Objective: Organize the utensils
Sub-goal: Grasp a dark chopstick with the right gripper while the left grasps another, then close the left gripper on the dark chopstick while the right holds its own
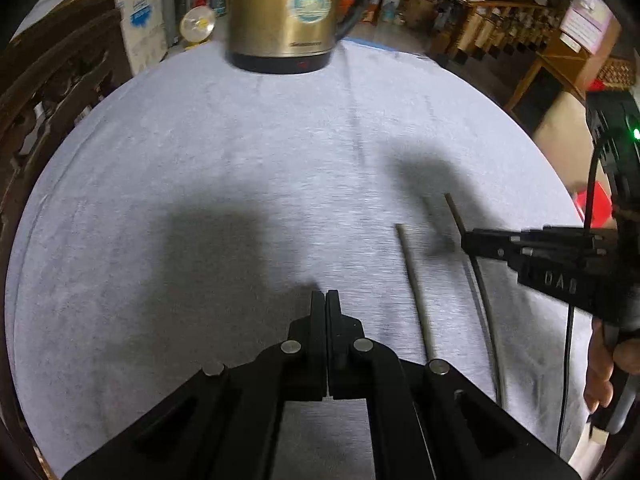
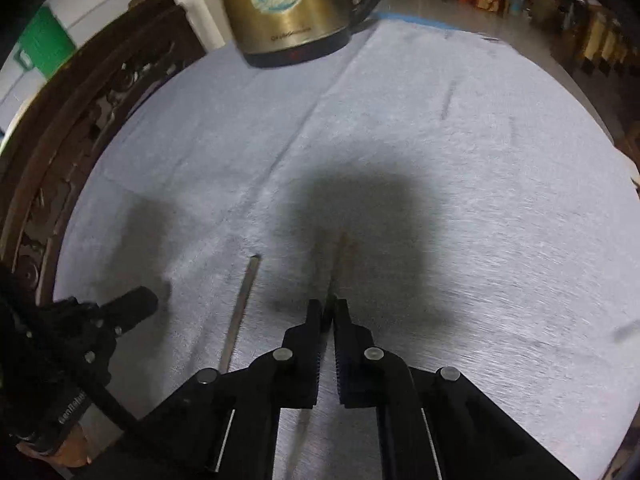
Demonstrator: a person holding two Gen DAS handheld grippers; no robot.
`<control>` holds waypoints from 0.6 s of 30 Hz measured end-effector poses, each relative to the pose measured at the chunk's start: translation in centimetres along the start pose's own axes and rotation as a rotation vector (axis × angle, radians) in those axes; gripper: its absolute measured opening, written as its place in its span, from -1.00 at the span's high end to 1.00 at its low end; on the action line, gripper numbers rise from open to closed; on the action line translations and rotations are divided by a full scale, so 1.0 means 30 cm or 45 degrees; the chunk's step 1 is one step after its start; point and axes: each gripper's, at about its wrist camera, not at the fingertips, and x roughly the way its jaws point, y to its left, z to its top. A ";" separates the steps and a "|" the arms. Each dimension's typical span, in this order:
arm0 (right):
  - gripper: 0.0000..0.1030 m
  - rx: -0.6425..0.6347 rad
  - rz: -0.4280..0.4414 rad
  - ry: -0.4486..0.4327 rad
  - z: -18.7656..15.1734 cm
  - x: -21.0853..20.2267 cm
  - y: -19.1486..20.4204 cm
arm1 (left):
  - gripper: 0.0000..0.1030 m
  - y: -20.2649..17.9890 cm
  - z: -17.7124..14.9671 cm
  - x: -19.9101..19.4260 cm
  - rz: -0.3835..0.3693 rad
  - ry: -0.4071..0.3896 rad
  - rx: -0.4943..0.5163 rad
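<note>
The top of the kettle (image 1: 286, 16) is cut off by the frame in both views, so its lid and spout cannot be seen; it stands at the far edge of the grey tablecloth (image 1: 180, 168). At the left edge a dark carved wooden piece (image 1: 52, 92) runs along the table, partly swallowed by the lens border. The left gripper (image 1: 325, 300) has its fingers pressed together with nothing between them, hovering over bare cloth in its own shadow. Just to its right 1 chopstick (image 1: 416, 300) lies flat on the cloth, its near end hidden behind the gripper body. Further right the second chopstick (image 1: 476, 276) is blurred, and its lower length fades into a smear. The right gripper (image 2: 329, 308) is pinching that second chopstick, whose tip pokes out ahead of the closed fingers and is hard to make out in the shadow. A hand (image 1: 604, 368) at the far right is cut off by the frame. The 2 chopsticks lie apart, roughly parallel. Wide bare cloth stretches between the grippers and the kettle, and to the right in the right wrist view up to the rounded table edge.
</note>
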 end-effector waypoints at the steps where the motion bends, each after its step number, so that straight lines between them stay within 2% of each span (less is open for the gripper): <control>1: 0.88 0.010 -0.007 -0.015 -0.004 -0.014 -0.018 | 0.99 -0.019 0.003 0.001 -0.006 0.000 0.013; 5: 0.88 0.052 -0.059 -0.041 -0.015 -0.040 -0.105 | 0.96 -0.096 0.013 0.031 -0.050 0.046 0.038; 7: 0.88 0.065 -0.070 -0.032 -0.024 -0.032 -0.133 | 0.84 -0.128 0.020 0.063 -0.070 0.081 0.032; 9: 0.88 0.073 -0.036 -0.012 -0.043 -0.030 -0.159 | 0.60 -0.141 0.023 0.090 -0.077 0.102 0.016; 18: 0.84 0.113 0.076 0.005 -0.060 -0.029 -0.209 | 0.55 -0.171 0.033 0.094 -0.130 0.091 -0.017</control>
